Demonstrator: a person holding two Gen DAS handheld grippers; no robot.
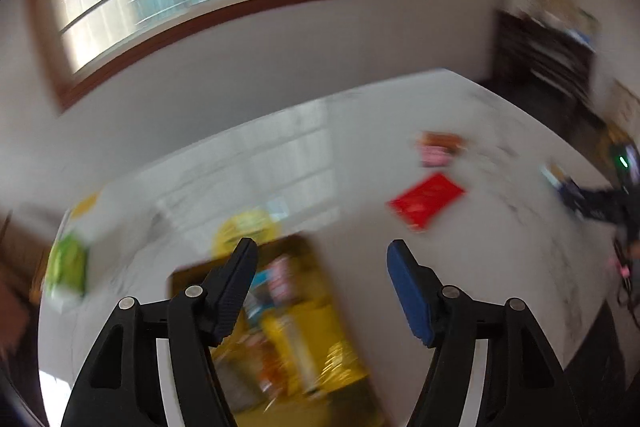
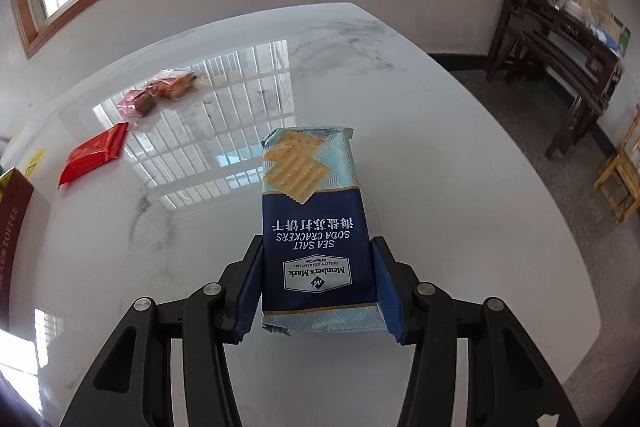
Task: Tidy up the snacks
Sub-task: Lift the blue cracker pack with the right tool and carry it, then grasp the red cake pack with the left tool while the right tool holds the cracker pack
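Above the white marble counter (image 1: 360, 147), in the blurred left wrist view, the left gripper (image 1: 322, 251) is seen with its fingers apart and nothing between them; a box of snacks (image 1: 304, 327) lies below them, and a red packet (image 1: 426, 201) beyond. In the right wrist view, the right gripper (image 2: 318, 267) is clamped on a cracker pack (image 2: 314, 223), held over the counter.

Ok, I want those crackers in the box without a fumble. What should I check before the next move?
1. Right gripper shut on the cracker pack: ok.
2. Pack held straight: ok.
3. Left gripper open, nothing between its fingers: ok.
4. Box in the right gripper's path: cannot tell, the right wrist view shows only an edge.
5. Room left in the box: cannot tell, blurred.
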